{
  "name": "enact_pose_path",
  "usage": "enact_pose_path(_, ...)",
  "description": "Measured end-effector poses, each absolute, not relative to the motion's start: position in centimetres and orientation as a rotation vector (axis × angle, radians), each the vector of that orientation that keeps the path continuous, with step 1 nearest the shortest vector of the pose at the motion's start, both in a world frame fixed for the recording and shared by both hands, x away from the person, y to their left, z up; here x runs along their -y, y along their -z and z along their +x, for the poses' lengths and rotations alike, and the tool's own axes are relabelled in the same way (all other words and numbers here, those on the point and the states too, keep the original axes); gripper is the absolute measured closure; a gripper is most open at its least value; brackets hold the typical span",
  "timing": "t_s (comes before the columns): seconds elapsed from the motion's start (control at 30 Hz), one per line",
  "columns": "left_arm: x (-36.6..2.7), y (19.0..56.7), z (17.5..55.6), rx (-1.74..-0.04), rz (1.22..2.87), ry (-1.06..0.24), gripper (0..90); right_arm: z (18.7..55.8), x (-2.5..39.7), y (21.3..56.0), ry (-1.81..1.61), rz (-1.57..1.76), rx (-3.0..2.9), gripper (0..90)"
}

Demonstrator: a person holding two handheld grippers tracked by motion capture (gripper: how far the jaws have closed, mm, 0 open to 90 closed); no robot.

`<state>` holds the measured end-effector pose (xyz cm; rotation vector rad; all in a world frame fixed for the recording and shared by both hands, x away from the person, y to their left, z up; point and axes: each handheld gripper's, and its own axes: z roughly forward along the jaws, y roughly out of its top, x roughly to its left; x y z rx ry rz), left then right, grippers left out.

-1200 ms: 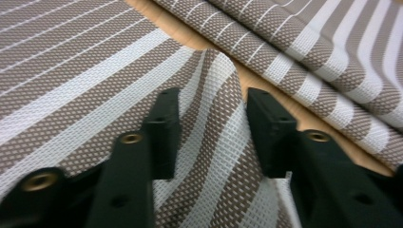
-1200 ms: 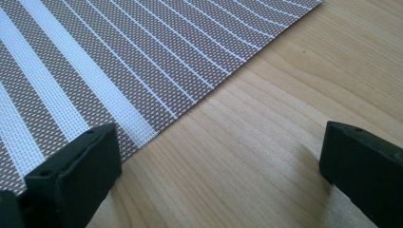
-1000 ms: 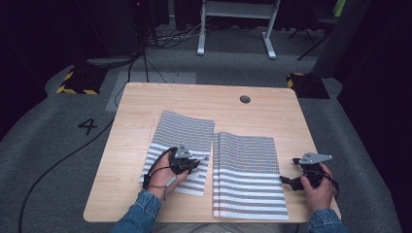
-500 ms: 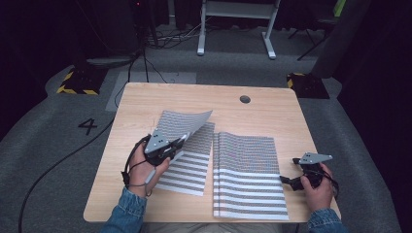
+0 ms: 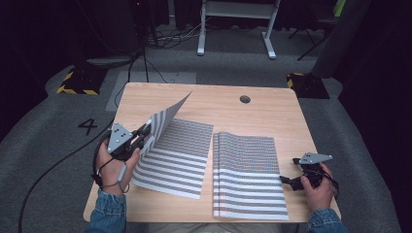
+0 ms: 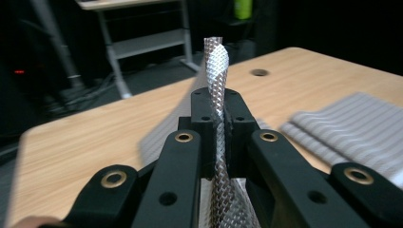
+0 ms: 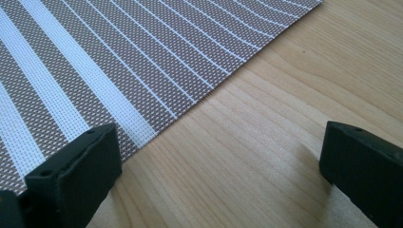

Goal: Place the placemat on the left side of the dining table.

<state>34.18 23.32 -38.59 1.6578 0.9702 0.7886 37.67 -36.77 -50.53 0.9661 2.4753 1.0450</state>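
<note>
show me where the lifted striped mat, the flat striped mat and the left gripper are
lifted striped mat (image 5: 175,150), high view, on its flat striped middle
flat striped mat (image 5: 248,174), high view, on its middle
left gripper (image 5: 145,132), high view, at its fingertips

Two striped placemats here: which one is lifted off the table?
The left placemat: the left gripper is shut on its left edge and has peeled that side up. The right placemat lies flat, with the right gripper open beside it.
</note>
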Motion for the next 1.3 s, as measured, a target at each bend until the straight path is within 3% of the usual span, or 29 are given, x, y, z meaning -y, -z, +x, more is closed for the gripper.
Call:
enact_pose_path(0.47,-27.4,38.8,34.0,-1.156,1.600,-0.964,82.2,37.7,36.8,50.5,-1.043,0.967,-2.475,0.3)
enact_pose_path(0.57,-27.9,39.0,34.0,-1.215,1.581,-1.020,70.2,37.7,36.8,50.5,-1.044,0.967,-2.475,0.3)
enact_pose_path(0.7,-27.8,38.4,33.7,-1.283,1.513,-1.158,45.6,37.7,36.8,50.5,-1.044,0.967,-2.475,0.3)
enact_pose_path(0.87,-27.0,38.2,33.7,-1.299,1.544,-1.168,35.4,37.7,36.8,50.5,-1.044,0.967,-2.475,0.3)
enact_pose_path(1.1,-22.7,39.7,35.3,-1.166,1.710,-0.833,33.4,37.7,36.8,50.5,-1.042,0.966,-2.476,0.3)
enact_pose_path(1.13,-22.7,39.7,35.3,-1.166,1.710,-0.833,32.5,37.7,36.8,50.5,-1.042,0.966,-2.476,0.3)
enact_pose_path(1.17,-21.6,40.4,35.8,-1.150,1.783,-0.735,31.5,37.7,36.8,50.5,-1.042,0.966,-2.475,0.3)
enact_pose_path(1.3,-19.4,42.5,36.8,-1.134,1.877,-0.548,30.2,37.7,36.8,50.5,-1.042,0.965,-2.475,0.2)
